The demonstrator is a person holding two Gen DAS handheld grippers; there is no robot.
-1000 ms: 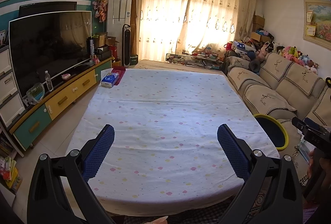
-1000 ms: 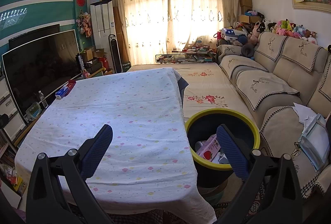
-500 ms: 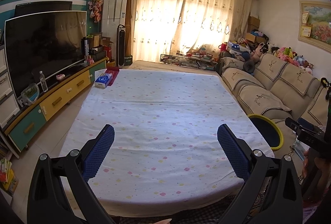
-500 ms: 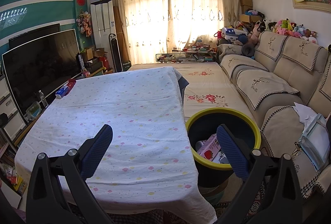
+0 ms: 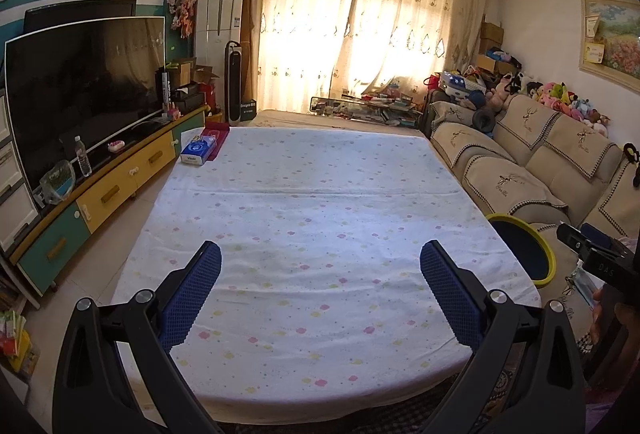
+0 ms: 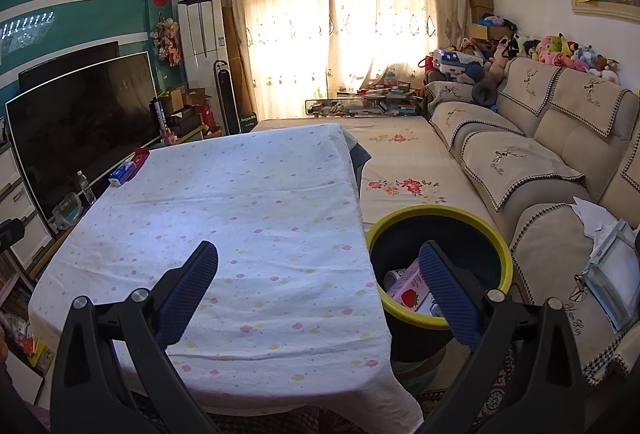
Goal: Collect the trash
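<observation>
Both grippers, left (image 5: pixel 320 288) and right (image 6: pixel 318 288), gape wide and hold nothing above the table (image 5: pixel 320 201); trash (image 6: pixel 410 288) lies in the bin (image 6: pixel 502 254) beside it.

We count one yellow-rimmed bin (image 6: pixel 440 230), one pink strawberry carton (image 6: pixel 408 284) inside it, one blue tissue pack (image 5: pixel 199 149), one water bottle (image 5: pixel 83 155), one television (image 5: pixel 86 85).

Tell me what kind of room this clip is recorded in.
Most likely a home living room: a big television on a low cabinet, a long sofa topped with soft toys, and a curtained window behind a cloth-covered table.
</observation>
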